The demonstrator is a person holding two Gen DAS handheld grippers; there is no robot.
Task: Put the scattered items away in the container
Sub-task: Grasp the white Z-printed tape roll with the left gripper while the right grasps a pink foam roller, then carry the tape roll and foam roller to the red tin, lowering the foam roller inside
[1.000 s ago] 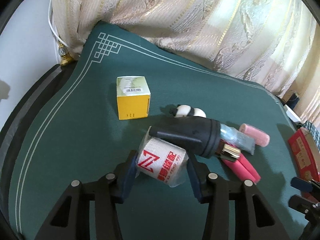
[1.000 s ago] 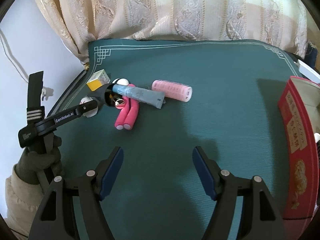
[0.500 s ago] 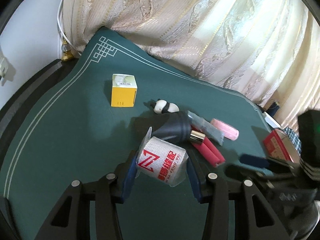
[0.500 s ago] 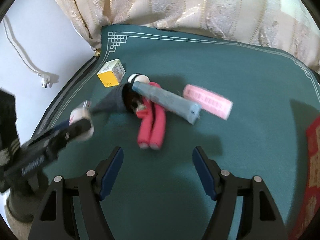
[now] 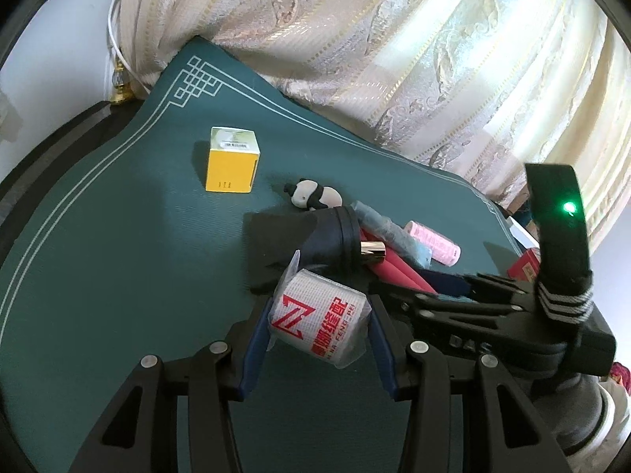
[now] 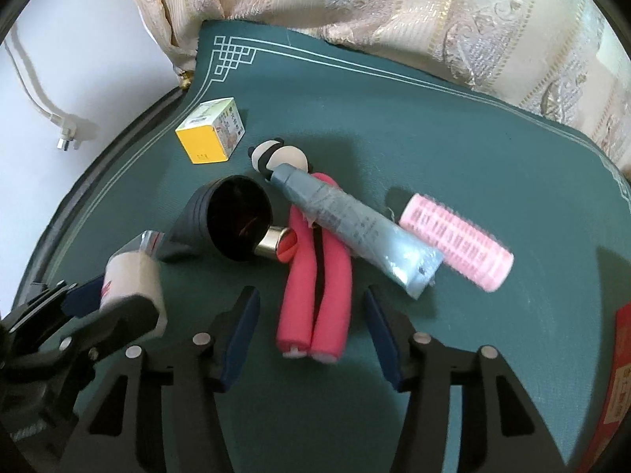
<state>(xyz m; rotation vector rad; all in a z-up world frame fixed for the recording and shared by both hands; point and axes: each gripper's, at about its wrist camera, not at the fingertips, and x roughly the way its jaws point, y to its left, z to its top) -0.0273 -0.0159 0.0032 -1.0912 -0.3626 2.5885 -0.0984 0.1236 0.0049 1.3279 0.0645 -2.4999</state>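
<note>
- Left gripper [image 5: 319,325] clamped on a white roll [image 5: 317,321] in clear wrap, red lettering, held off the green mat [image 5: 118,256].
- Right gripper [image 6: 311,327] closing, pads not yet touching; the pink foam curler [image 6: 315,295], folded double, lies between the jaws.
- Pile at 12 o'clock of it: grey tube [image 6: 347,224], black cone nozzle [image 6: 232,220], panda figure [image 6: 278,155].
- Pink hair roller [image 6: 457,240] at 1–2 o'clock.
- Yellow box [image 6: 211,136] at 11 o'clock.
- Red container [image 6: 615,390] at 3–4 o'clock, frame edge.

Probably a home: brocade curtains [image 5: 394,59], household clutter.
</note>
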